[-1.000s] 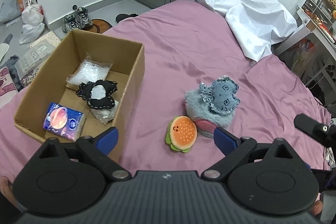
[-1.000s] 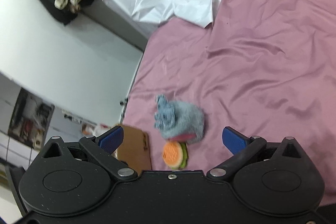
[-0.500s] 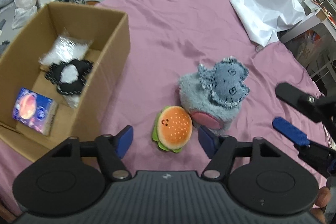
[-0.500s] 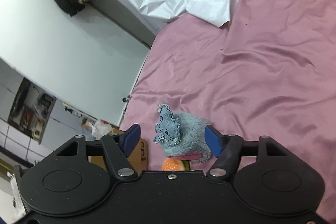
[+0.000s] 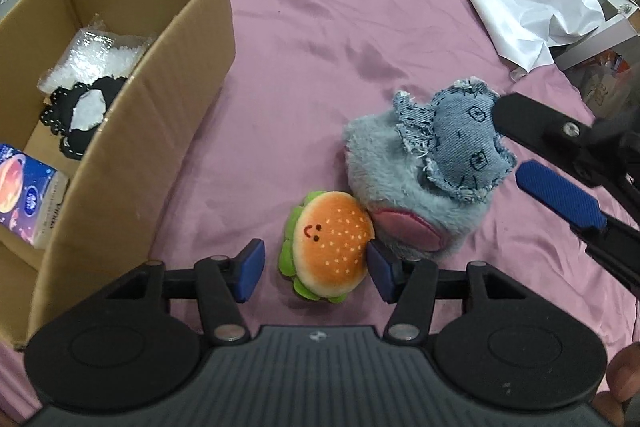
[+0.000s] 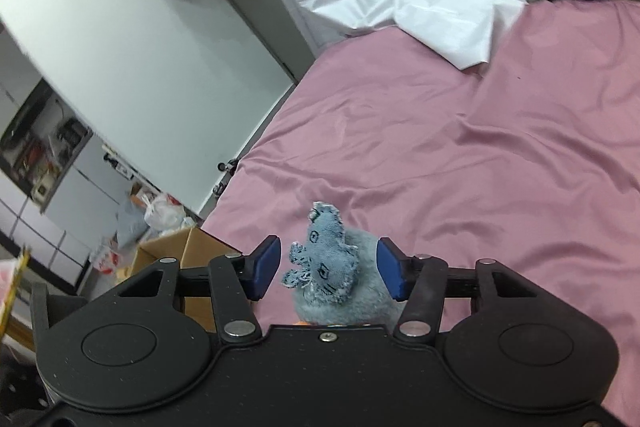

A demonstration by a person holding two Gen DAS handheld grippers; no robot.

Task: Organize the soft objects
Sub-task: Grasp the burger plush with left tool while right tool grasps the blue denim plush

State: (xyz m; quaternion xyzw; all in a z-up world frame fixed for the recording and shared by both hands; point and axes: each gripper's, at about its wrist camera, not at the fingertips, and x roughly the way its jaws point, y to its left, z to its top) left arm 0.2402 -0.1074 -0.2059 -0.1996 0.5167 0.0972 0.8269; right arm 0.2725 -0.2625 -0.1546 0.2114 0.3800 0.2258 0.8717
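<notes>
- The burger plush [image 5: 328, 259] lies on the pink bedsheet [image 5: 320, 39], face up, squarely between the two blue pads of the left gripper [image 5: 316, 271] — the one relation the coming grasp turns on.
- Its round bun leaves no strong long axis (it is only a little taller than wide in this view), so the jaws can close across it from either side.
- The left jaws stand apart: the right pad looks to be touching or nearly touching the bun's edge, the left pad has a clear gap beside the green lettuce frill.
- The burger leans against the grey-blue furry plush [image 5: 416, 195], which carries a frayed denim toy [image 5: 460, 143] on top.
- The right gripper [image 6: 328, 275] brackets that denim toy, jaws apart, neither pad visibly pressing the cloth — so each hand has its own nearest thing.
- The cardboard box [image 5: 168, 131] stands to the left of the burger, near it but not touching, and already holds a tissue pack [image 5: 24, 195], a black-and-white fabric piece [image 5: 84, 111] and a clear bag [image 5: 100, 55].
- Judged from this, the left hand's burger has the shorter way to the box.
</notes>
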